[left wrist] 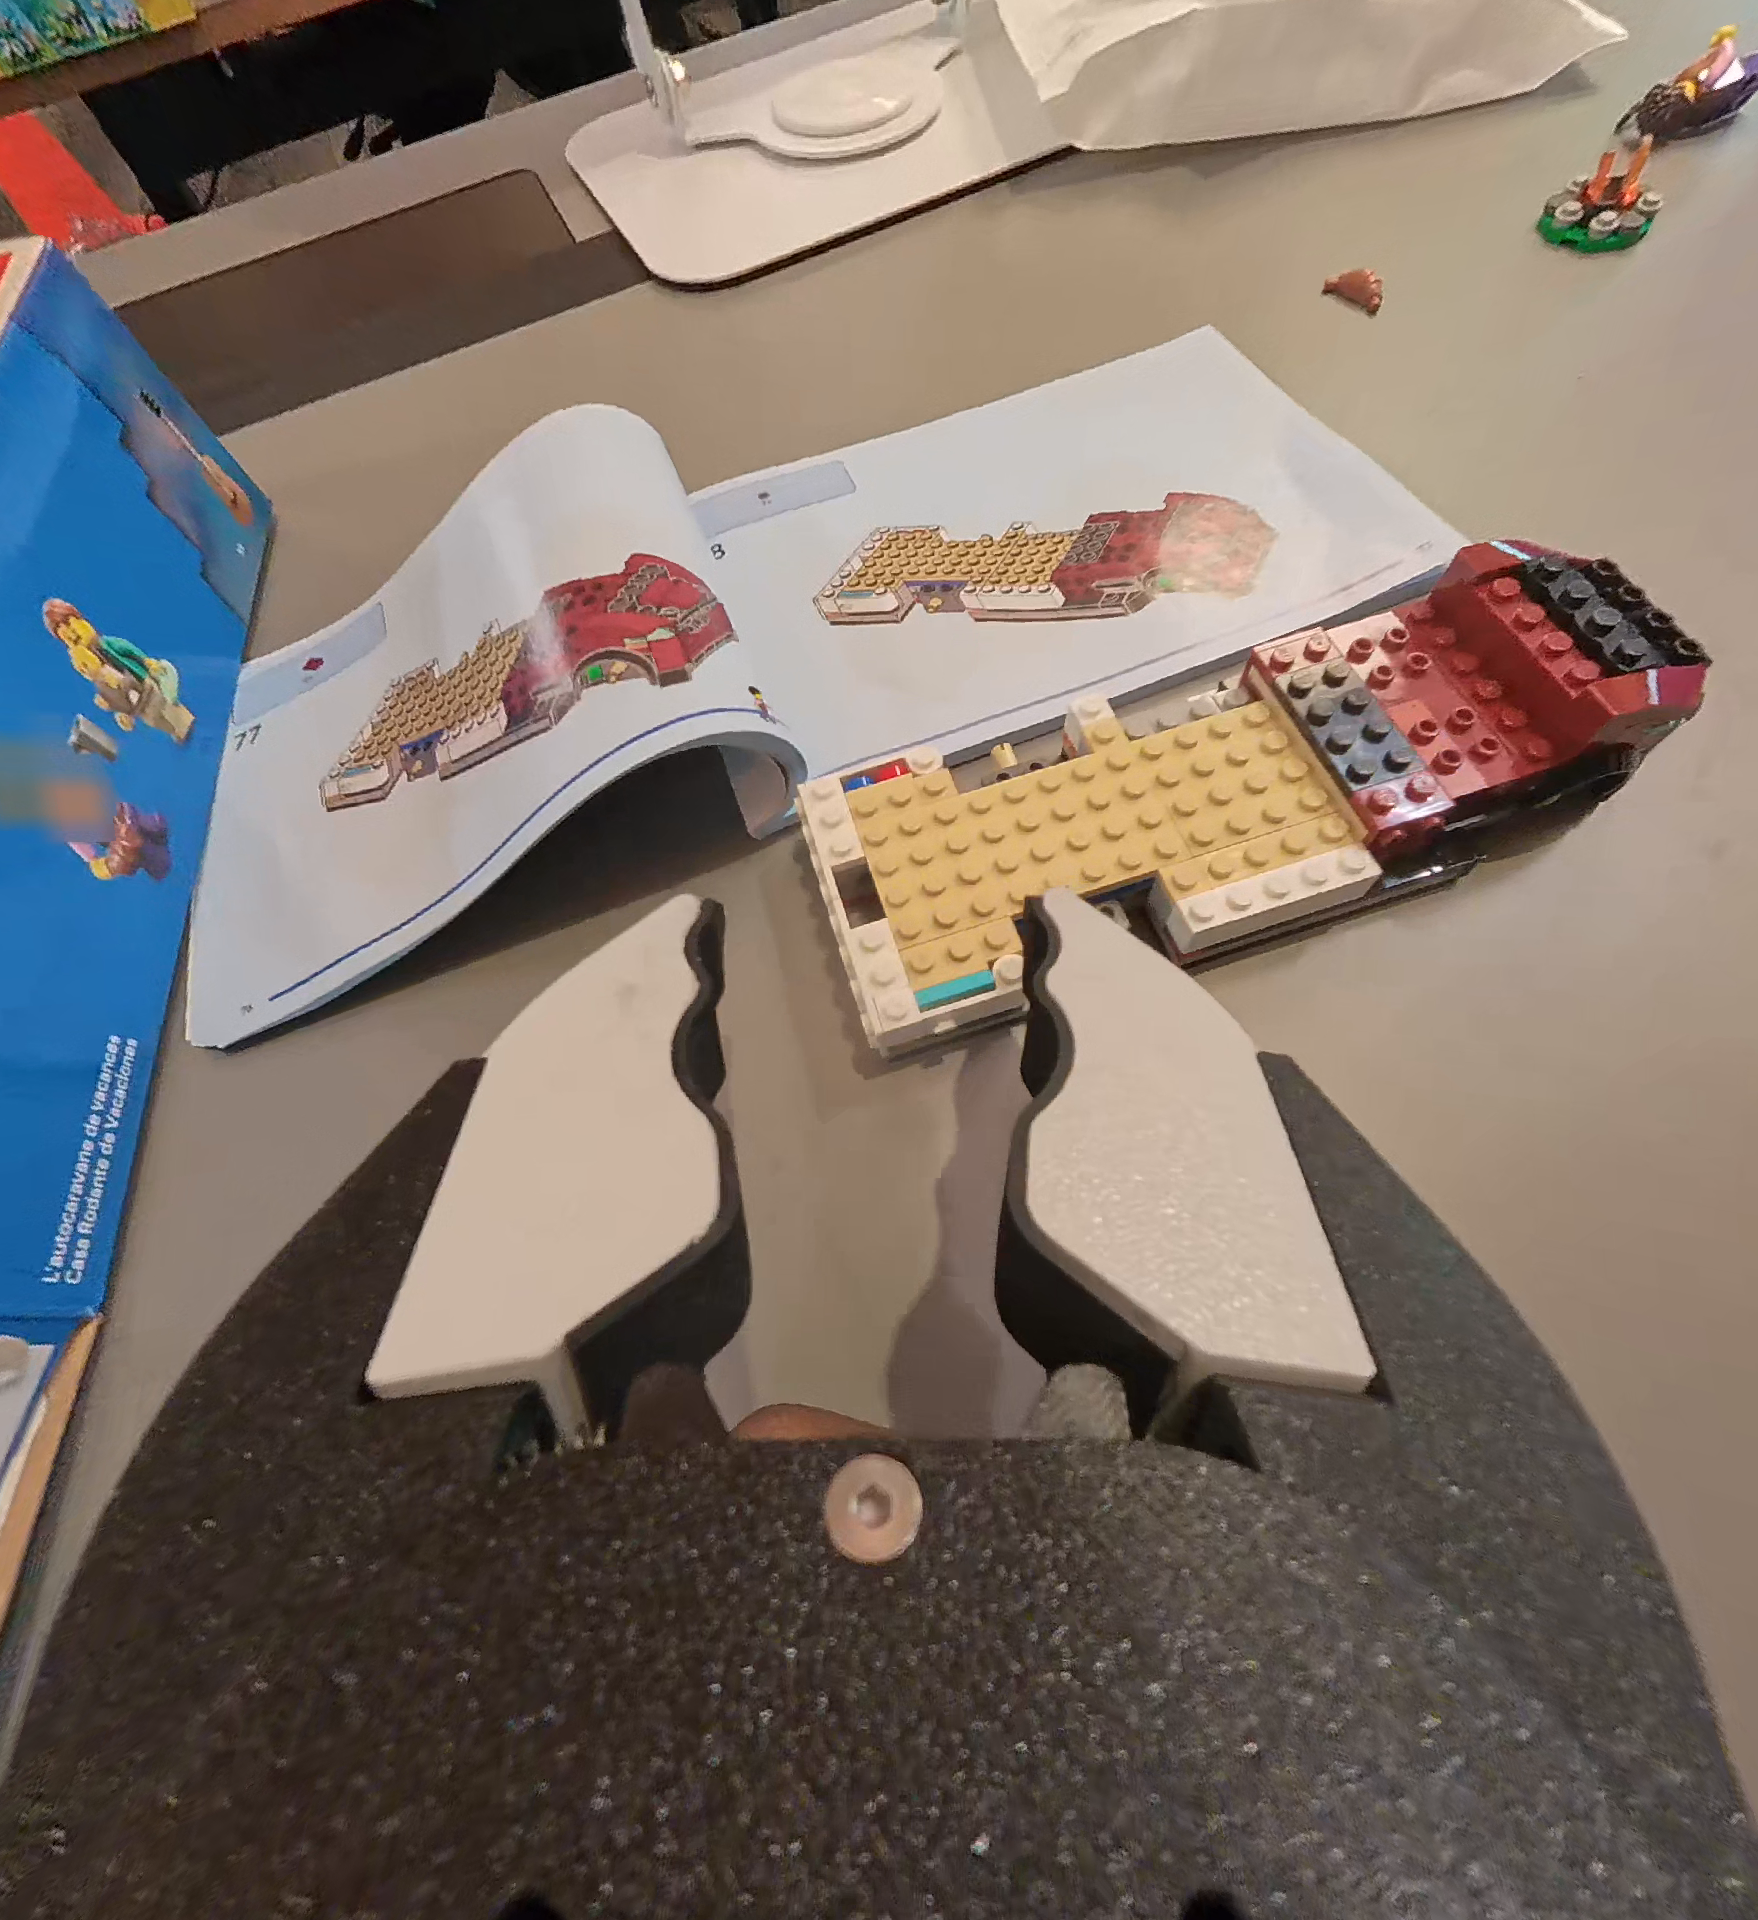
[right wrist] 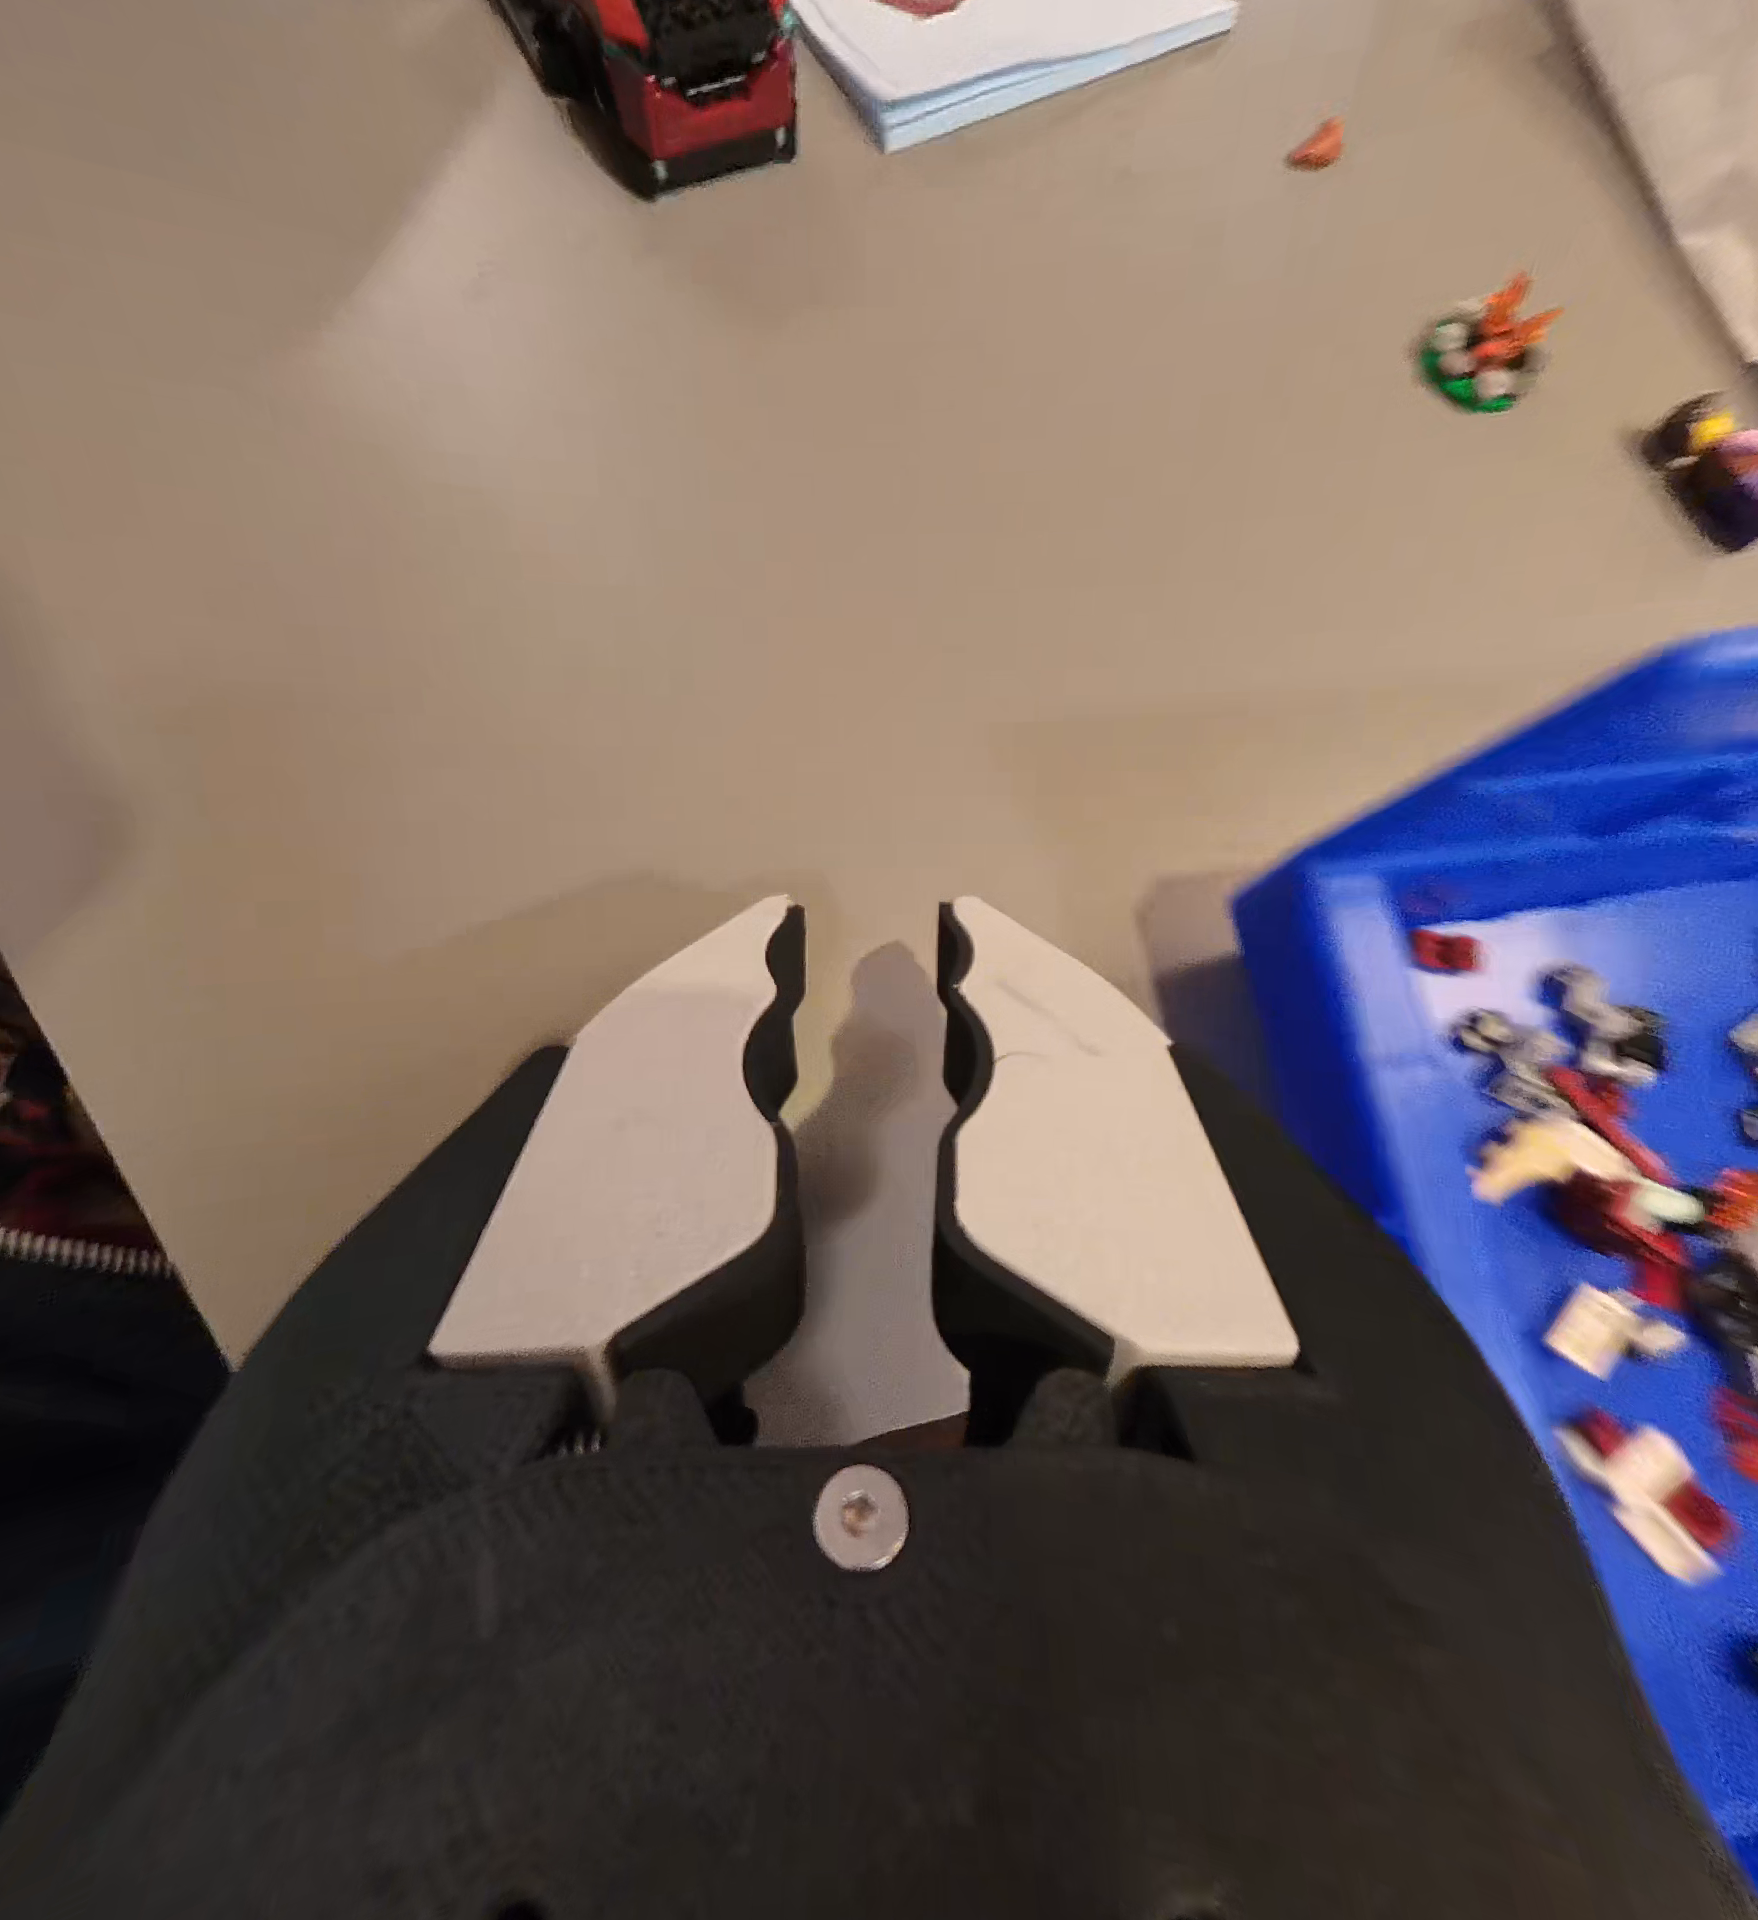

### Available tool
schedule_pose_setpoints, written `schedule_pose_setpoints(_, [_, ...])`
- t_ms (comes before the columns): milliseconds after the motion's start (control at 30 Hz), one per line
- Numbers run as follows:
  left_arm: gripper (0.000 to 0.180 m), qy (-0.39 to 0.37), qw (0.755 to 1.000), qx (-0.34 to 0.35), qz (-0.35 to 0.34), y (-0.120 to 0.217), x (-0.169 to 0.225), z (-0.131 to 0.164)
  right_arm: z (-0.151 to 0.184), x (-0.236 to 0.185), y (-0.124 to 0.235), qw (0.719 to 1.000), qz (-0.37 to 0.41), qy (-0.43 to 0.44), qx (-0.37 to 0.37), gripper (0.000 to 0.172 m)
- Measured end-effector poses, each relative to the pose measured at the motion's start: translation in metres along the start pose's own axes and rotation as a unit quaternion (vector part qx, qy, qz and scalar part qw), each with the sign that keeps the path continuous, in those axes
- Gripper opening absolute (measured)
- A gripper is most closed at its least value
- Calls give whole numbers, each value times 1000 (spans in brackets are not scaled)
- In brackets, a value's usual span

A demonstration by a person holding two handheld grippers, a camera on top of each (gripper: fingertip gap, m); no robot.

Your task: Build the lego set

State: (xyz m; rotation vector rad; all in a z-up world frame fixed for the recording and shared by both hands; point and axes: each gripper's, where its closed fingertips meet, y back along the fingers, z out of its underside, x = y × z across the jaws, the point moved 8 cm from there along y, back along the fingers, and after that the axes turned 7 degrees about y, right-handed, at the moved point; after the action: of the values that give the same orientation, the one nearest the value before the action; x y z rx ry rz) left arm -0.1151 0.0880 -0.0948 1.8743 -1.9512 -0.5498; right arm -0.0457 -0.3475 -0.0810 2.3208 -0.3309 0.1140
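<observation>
Between the spread fingers of the left gripper, nothing is held; the near white corner of a brick model lies just ahead, its long axis running away to the right, an open booklet beside it. The right gripper, parted and empty, is seen over bare table; only its view shows a blue tray of loose bricks.

A flat brick-built model, tan-studded deck and dark red front, lies beside an open booklet.
</observation>
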Motion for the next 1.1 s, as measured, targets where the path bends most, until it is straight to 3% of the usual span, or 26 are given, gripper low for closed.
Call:
schedule_pose_setpoints(133, [50, 27, 1000, 0, 7, -2, -7, 0, -7, 39, 43, 1000, 25, -5, 4, 22])
schedule_pose_setpoints(233, [49, 45, 999, -9, 18, -6, -11, -1, -5, 93, 60, 996, 85, -1, -39, 20])
schedule_pose_setpoints(367, [49, 53, 998, -21, 36, -9, -13, -1, 19, 176, 46, 982, 127, -35, -135, 22])
schedule_pose_setpoints(467, [48, 61, 997, -17, 41, -6, -14, 1, 25, 207, 28, 973, 126, -41, -189, 24])
schedule_pose_setpoints(767, [47, 91, 994, -31, 59, -4, -17, 5, 25, 213, -2, 965, 86, -37, -244, 25])
schedule_pose_setpoints(1100, [47, 99, 989, -23, 108, -2, -17, 4, 8, 205, -10, 949, 105, -43, -293, 25])
